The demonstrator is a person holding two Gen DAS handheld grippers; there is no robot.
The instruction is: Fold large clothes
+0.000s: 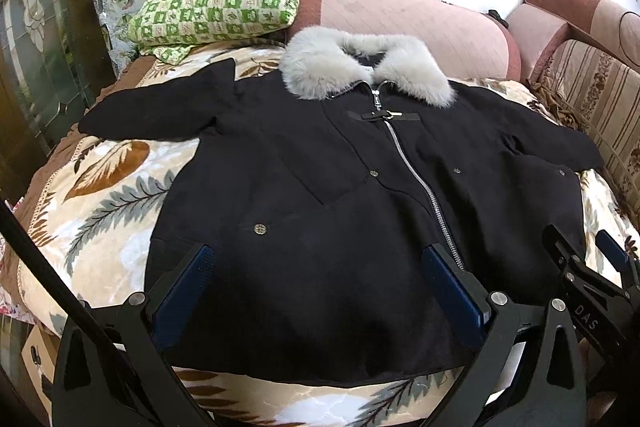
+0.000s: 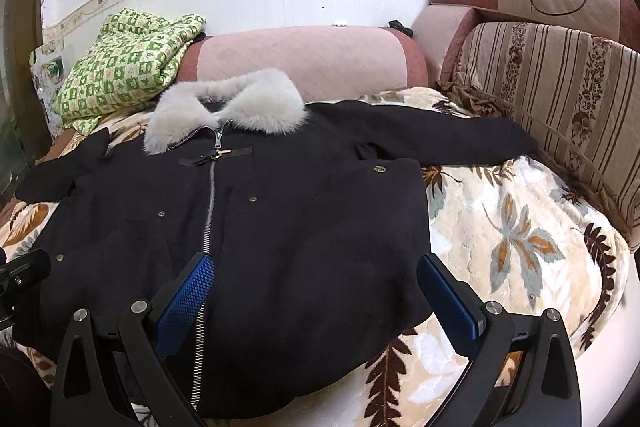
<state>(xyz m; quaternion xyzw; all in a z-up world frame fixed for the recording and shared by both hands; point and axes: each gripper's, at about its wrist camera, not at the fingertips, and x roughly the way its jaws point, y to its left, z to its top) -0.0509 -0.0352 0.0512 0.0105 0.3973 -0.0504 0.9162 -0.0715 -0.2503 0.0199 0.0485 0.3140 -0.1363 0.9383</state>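
Observation:
A black coat [image 1: 320, 179] with a grey fur collar [image 1: 360, 67] and a silver zipper [image 1: 416, 179] lies flat, front up, on a leaf-patterned blanket [image 1: 100, 195]; its sleeves spread to both sides. It also shows in the right wrist view [image 2: 260, 227], collar [image 2: 228, 107] at the far end. My left gripper [image 1: 318, 259] is open and empty above the coat's lower left part. My right gripper [image 2: 316, 267] is open and empty above the coat's lower right part; it also shows at the right edge of the left wrist view [image 1: 580, 247].
A folded green checked quilt [image 1: 220, 3] lies at the far left. A pink bolster [image 1: 420, 27] runs behind the collar. A striped sofa back [image 2: 560, 99] borders the right side. The blanket [image 2: 520, 227] lies bare right of the coat.

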